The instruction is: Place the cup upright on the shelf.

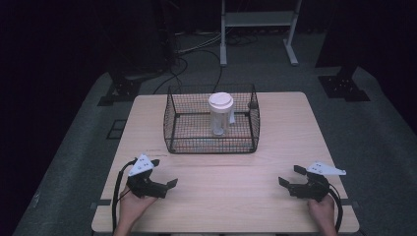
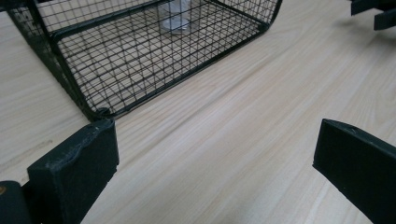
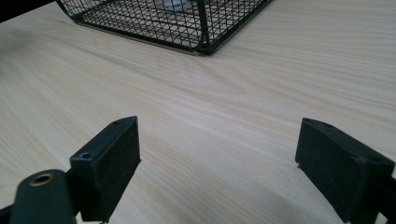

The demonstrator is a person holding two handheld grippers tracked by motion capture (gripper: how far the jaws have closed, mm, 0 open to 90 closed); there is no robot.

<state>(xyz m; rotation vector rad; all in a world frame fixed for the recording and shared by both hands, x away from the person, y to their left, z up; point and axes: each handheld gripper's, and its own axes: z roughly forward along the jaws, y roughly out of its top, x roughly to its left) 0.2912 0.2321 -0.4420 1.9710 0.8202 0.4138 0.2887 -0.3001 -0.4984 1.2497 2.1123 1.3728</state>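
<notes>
Wire mesh forms the black rectangular basket [image 1: 211, 142] at the middle of my pale wooden tabletop [image 1: 275, 137], and inside it stands an upright clear plastic cup [image 1: 220, 115] with a white lid. I can read no writing on it. My left tool [image 1: 165, 176] and my right tool [image 1: 290, 176] rest near the tabletop's front edge, well apart, each with jaws spread and holding nothing.
</notes>
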